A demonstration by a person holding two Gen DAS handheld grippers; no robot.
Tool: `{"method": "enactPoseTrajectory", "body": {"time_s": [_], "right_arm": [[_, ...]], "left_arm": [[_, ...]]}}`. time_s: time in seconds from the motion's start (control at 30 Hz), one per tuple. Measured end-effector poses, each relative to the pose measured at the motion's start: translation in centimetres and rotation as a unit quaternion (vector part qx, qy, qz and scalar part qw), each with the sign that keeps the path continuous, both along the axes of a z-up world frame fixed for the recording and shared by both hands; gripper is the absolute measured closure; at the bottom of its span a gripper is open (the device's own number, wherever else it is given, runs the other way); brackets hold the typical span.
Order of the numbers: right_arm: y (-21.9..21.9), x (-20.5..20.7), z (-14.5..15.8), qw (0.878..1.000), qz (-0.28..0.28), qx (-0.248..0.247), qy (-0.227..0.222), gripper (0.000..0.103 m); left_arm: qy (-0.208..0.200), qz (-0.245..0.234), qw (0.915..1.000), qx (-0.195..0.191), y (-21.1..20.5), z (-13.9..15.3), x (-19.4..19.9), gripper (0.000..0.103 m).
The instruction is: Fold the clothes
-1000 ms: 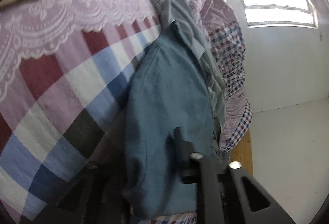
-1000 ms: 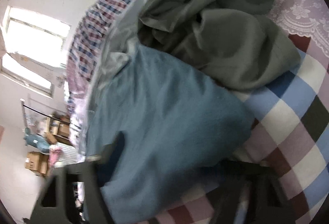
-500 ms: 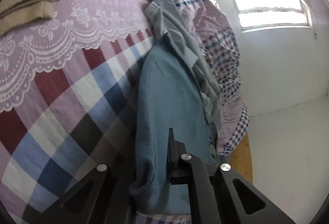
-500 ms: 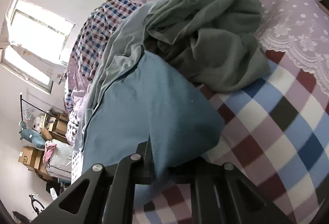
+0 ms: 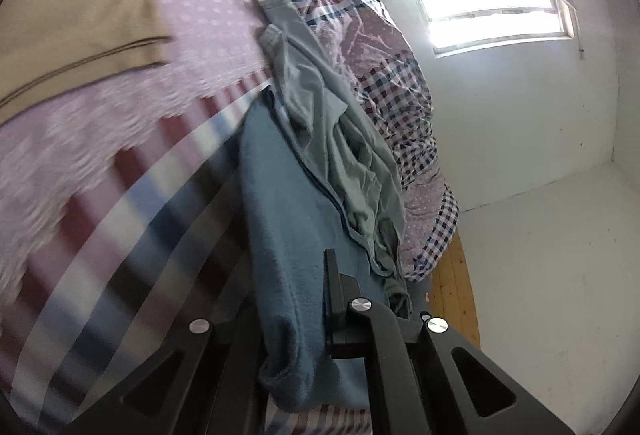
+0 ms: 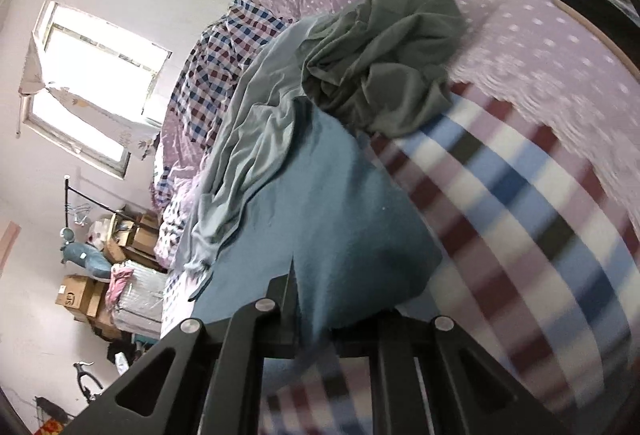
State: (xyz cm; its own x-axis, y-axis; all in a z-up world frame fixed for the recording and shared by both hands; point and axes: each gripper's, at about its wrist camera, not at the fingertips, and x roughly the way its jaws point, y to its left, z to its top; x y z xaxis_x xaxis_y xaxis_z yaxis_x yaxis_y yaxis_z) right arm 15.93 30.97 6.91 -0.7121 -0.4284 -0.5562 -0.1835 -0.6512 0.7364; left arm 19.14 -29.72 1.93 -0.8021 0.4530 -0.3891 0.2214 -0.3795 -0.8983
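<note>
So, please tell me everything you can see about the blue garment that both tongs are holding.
The blue garment is a plain teal-blue piece of thick, slightly fuzzy, fleece-like cloth, with no print visible. It lies on the checked bedsheet, its near edge bunched and gripped by the left tongs and the right tongs. A crumpled pale grey-green garment lies against its far side, and a darker green garment lies bunched at its far end.
</note>
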Motion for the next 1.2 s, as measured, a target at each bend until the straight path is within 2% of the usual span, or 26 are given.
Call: {"method": "enactPoseTrajectory", "body": {"time_s": [0.23, 0.47, 0.63, 0.7, 0.8, 0.83, 0.87, 0.9, 0.97, 1.0, 1.1, 1.2], "right_arm": [[0.5, 6.3, 1.4, 1.000, -0.006, -0.006, 0.004, 0.094], [0.8, 10.2, 1.9, 1.000, -0.001, 0.003, -0.004, 0.094], [1.1, 9.8, -0.5, 0.998, -0.006, 0.024, -0.060, 0.093], [1.2, 9.7, -1.5, 0.996, -0.008, 0.033, -0.082, 0.089], [1.9, 9.9, -2.5, 0.993, -0.020, 0.039, -0.110, 0.084], [2.0, 10.1, -2.2, 0.993, -0.025, 0.047, -0.108, 0.084], [2.1, 10.3, -2.0, 0.992, -0.030, 0.054, -0.106, 0.074], [2.3, 10.5, -1.6, 0.992, -0.040, 0.067, -0.102, 0.060], [2.6, 11.2, -0.4, 0.989, -0.066, 0.100, -0.086, 0.052], [2.5, 11.1, 0.1, 0.989, -0.063, 0.112, -0.076, 0.048], [2.1, 10.8, 1.6, 0.987, -0.053, 0.147, -0.045, 0.048], [0.0, 9.5, 2.8, 0.983, 0.003, 0.183, -0.007, 0.047]], "left_arm": [[-0.011, 0.009, 0.9999, -0.002, 0.2, 0.5, 6.5, 0.101], [-0.019, 0.004, 0.9998, -0.007, 0.5, 2.3, 9.8, 0.101], [-0.076, 0.006, 0.9970, -0.012, 0.8, -0.2, 10.1, 0.101], [-0.110, 0.006, 0.9938, -0.014, 0.9, -1.8, 10.2, 0.101], [-0.134, 0.030, 0.9903, -0.021, 0.3, -2.3, 11.3, 0.099], [-0.141, 0.038, 0.9890, -0.024, 0.0, -2.4, 11.7, 0.095], [-0.148, 0.047, 0.9875, -0.026, -0.2, -2.6, 12.0, 0.080], [-0.146, 0.060, 0.9865, -0.044, -0.4, -1.9, 12.5, 0.061], [-0.126, 0.090, 0.9852, -0.073, -0.9, -0.5, 13.7, 0.048], [-0.115, 0.099, 0.9850, -0.081, -1.0, 0.1, 14.1, 0.048], [-0.092, 0.105, 0.9843, -0.107, -1.2, 1.3, 14.2, 0.048], [-0.073, 0.082, 0.9814, -0.158, 0.3, 2.6, 12.7, 0.047]]}}
